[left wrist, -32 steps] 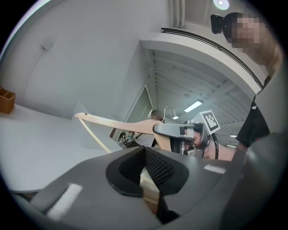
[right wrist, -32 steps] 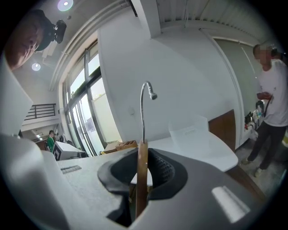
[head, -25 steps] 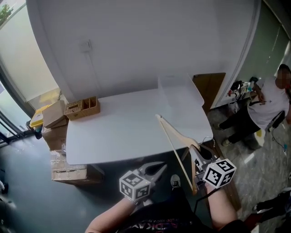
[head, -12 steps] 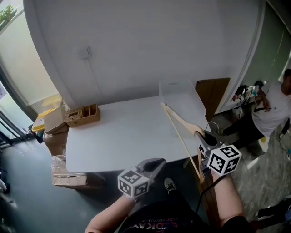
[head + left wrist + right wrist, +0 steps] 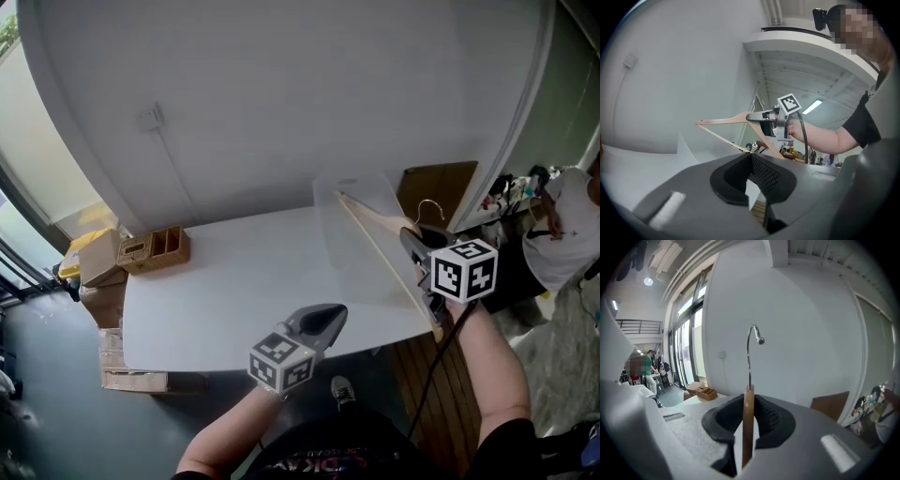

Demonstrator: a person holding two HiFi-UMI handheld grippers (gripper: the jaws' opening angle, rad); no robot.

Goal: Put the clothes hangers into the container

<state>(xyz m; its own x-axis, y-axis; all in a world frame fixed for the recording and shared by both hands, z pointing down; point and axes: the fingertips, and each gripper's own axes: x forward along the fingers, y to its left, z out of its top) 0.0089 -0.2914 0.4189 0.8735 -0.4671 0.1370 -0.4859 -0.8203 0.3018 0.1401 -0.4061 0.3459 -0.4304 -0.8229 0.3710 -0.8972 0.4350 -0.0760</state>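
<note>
Left gripper [image 5: 326,315] closed and empty at near edge of white table [image 5: 234,281], right gripper [image 5: 417,246] pinching wooden hanger [image 5: 380,246] at the neck below its hook, hanger's far tip over clear container [image 5: 361,183] at far right, white wall [image 5: 281,94] behind.

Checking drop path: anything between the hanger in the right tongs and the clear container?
Nothing visible. The wooden hanger, clamped in the right tongs, has its far tip at the open clear container; no lid or other object lies between them.
</note>
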